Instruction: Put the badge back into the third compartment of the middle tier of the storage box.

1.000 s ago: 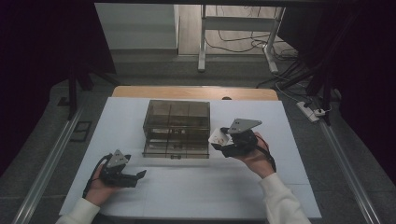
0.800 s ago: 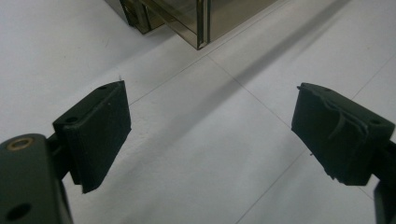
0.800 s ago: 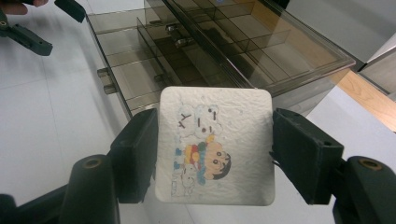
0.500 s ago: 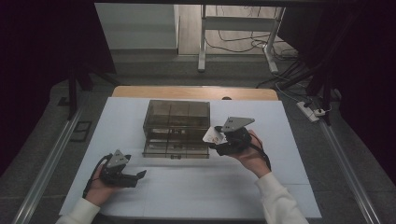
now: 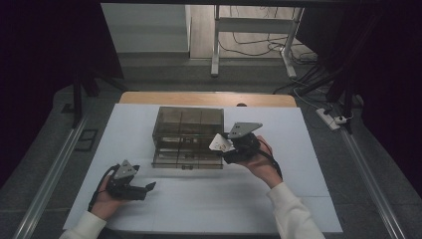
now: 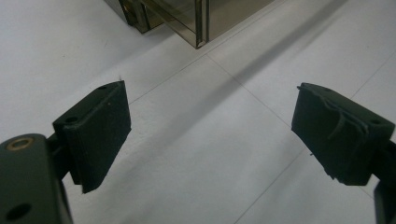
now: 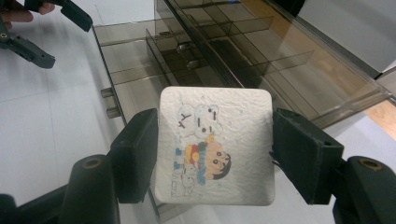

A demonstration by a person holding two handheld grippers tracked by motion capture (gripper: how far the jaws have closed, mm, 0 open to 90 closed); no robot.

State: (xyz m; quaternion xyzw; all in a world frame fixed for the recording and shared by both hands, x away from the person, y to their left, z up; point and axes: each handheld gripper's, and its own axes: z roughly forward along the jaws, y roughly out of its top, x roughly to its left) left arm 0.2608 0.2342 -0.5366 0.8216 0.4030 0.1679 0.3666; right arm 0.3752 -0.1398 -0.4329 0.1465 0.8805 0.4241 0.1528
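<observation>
- Drawer cabinet (image 5: 188,137): a smoked, see-through plastic unit stands on the white table (image 5: 308,149), near its middle. Thin walls divide it into compartments.
- Drawers: in the right gripper view a lower drawer (image 7: 135,70) stands pulled out toward the front. Its visible compartments hold nothing that can be made out. Two small pull knobs project from the drawer fronts.
- Right claw (image 5: 225,149): it is held at the right front corner of the cabinet, with its jaws partly closed. Both pads press on the sides of a white square packet (image 7: 215,144), so the packet is gripped.
- Packet: soft, crinkled surface with rounded corners and a printed cartoon figure. In the right gripper view it hangs just above the open drawer and does not touch it.
- Left claw (image 5: 149,186): it rests low over the table at front left, well apart from the cabinet. Its jaws stand wide open with nothing between them.
- Limits of view: the packet covers the drawer area right behind it. The tinted walls darken the inner compartments, so their contents cannot be confirmed. In the left gripper view the cabinet is cut off at the top edge.
</observation>
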